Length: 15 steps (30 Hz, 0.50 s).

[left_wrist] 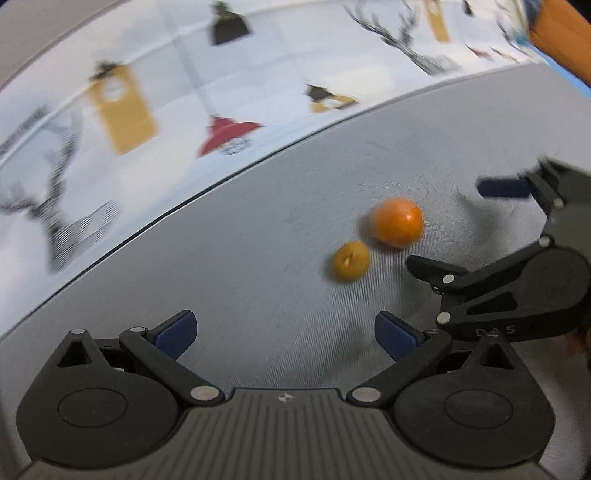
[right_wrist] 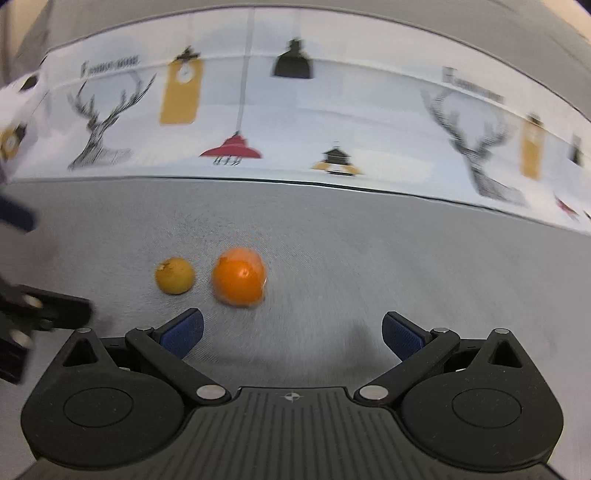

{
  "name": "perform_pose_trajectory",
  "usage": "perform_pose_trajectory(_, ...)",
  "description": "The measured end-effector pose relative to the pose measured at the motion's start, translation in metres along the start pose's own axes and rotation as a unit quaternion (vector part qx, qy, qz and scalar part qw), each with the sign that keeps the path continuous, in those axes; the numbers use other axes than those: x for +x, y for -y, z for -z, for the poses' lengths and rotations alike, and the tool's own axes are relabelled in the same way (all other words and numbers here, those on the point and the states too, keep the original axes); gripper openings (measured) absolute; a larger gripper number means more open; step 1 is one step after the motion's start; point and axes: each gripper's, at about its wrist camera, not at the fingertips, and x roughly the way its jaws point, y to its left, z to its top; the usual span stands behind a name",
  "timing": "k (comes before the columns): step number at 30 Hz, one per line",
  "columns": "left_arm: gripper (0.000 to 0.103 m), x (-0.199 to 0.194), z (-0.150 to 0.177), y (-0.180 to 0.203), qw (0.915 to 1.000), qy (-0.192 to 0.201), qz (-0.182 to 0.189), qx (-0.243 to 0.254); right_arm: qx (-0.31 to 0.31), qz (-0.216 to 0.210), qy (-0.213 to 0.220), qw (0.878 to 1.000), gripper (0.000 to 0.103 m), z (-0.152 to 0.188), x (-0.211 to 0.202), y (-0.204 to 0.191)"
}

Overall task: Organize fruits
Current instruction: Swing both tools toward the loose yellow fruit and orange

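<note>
Two fruits lie side by side on a grey mat (left_wrist: 258,258) (right_wrist: 369,266): a large bright orange (left_wrist: 398,221) (right_wrist: 239,281) and a smaller yellow-orange fruit (left_wrist: 351,260) (right_wrist: 174,276). My left gripper (left_wrist: 286,334) is open and empty, and both fruits lie ahead of it to the right. My right gripper (right_wrist: 293,334) is open and empty too; the orange sits just beyond its left fingertip. In the left wrist view the right gripper (left_wrist: 461,225) comes in from the right edge, open, close to the orange. The left gripper's fingers (right_wrist: 48,306) show at the left edge of the right wrist view.
Beyond the mat lies a white cloth (left_wrist: 166,92) (right_wrist: 295,110) printed with deer heads, lamps and yellow tags. An orange and blue object (left_wrist: 561,33) sits at the top right corner of the left wrist view. Both views are blurred by motion.
</note>
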Motion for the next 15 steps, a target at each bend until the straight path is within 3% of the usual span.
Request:
perform_pose_trajectory(3, 0.101, 0.023, -0.010, 0.001, 0.9993, 0.011, 0.024, 0.028, -0.014, -0.017, 0.005, 1.000, 0.102, -0.003, 0.016, 0.010)
perform_pose_trajectory(5, 0.094, 0.030, -0.016, 0.001, 0.9977, 0.021, 0.047, 0.044, -0.011, -0.022, 0.013, 1.000, 0.102, -0.004, 0.023, 0.017)
perform_pose_trajectory(8, 0.071, 0.035, -0.023, 0.005, 0.9928, 0.029, 0.088, 0.075, -0.004, -0.038, 0.018, 0.999, 0.099, -0.007, 0.030, 0.024)
perform_pose_trajectory(9, 0.058, 0.036, -0.025, 0.006, 0.9910, 0.031, 0.101, 0.082, -0.001, -0.051, 0.022, 0.998, 0.097, -0.008, 0.032, 0.027)
perform_pose_trajectory(10, 0.037, 0.036, -0.028, 0.007, 0.9896, 0.032, 0.113, 0.083, -0.005, -0.058, 0.028, 0.998, 0.092, -0.009, 0.032, 0.027)
perform_pose_trajectory(11, 0.026, 0.036, -0.030, 0.006, 0.9878, 0.030, 0.129, 0.081, -0.017, -0.067, 0.034, 0.997, 0.083, -0.010, 0.032, 0.025)
perform_pose_trajectory(12, 0.027, 0.036, -0.031, 0.007, 0.9877, 0.029, 0.135, 0.073, -0.034, -0.077, 0.041, 0.996, 0.077, -0.012, 0.033, 0.021)
perform_pose_trajectory(14, 0.027, 0.034, -0.029, 0.003, 0.9896, 0.033, 0.133, 0.044, -0.056, -0.097, 0.048, 0.993, 0.041, -0.016, 0.032, 0.015)
perform_pose_trajectory(15, 0.027, 0.032, -0.027, 0.002, 0.9910, 0.031, 0.127, 0.030, -0.059, -0.095, 0.049, 0.993, 0.039, -0.017, 0.031, 0.012)
